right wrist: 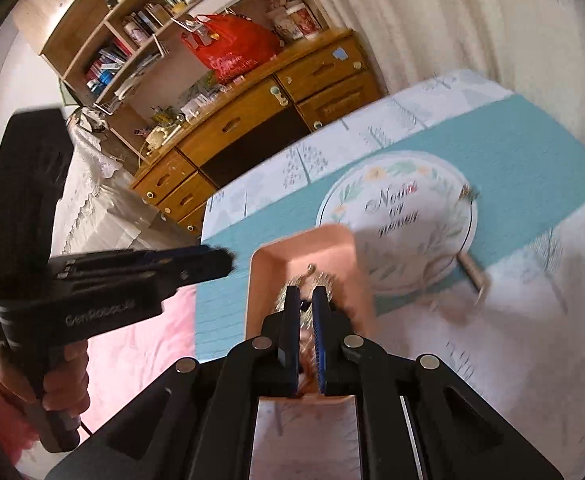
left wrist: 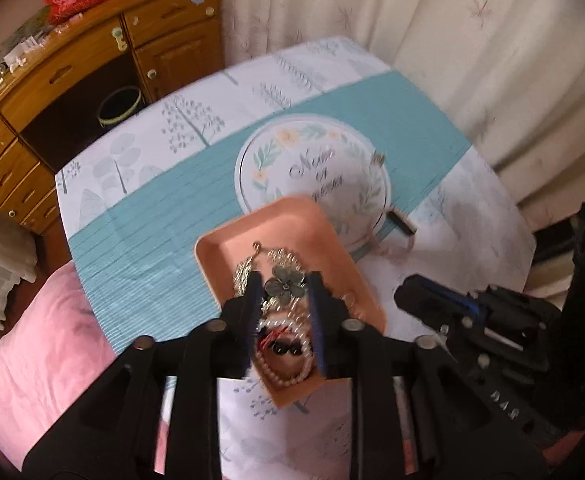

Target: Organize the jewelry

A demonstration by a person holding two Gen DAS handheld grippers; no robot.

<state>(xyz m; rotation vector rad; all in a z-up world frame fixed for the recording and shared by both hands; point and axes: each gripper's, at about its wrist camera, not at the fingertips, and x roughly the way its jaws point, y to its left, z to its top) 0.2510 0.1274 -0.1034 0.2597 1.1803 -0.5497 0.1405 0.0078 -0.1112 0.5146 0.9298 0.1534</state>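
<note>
A pink tray (left wrist: pixel 228 248) on the table holds a heap of jewelry: a grey-green flower brooch (left wrist: pixel 288 286), a pearl strand (left wrist: pixel 288 378) and a gold leafy chain (left wrist: pixel 243 270). My left gripper (left wrist: pixel 284 277) hangs right over the heap, pointing steeply down, jaws open and not pressing on anything. The right gripper (right wrist: pixel 305 294) hovers over the tray (right wrist: pixel 292 248) too, its blue pads almost together; nothing clearly sits between them. Seen from the left wrist, that right gripper (left wrist: pixel 408 294) is just right of the tray. Behind stands a round floral box (left wrist: pixel 312 168).
A small gold piece (left wrist: pixel 378 158) lies on the round box's rim and a small dark bar (left wrist: pixel 402 224) beside it. The table has a teal-and-white cloth (left wrist: pixel 152 216). Pink bedding (left wrist: pixel 32 340) lies at the left, a wooden desk (left wrist: pixel 72 64) behind, and curtains (left wrist: pixel 412 20) at the back right.
</note>
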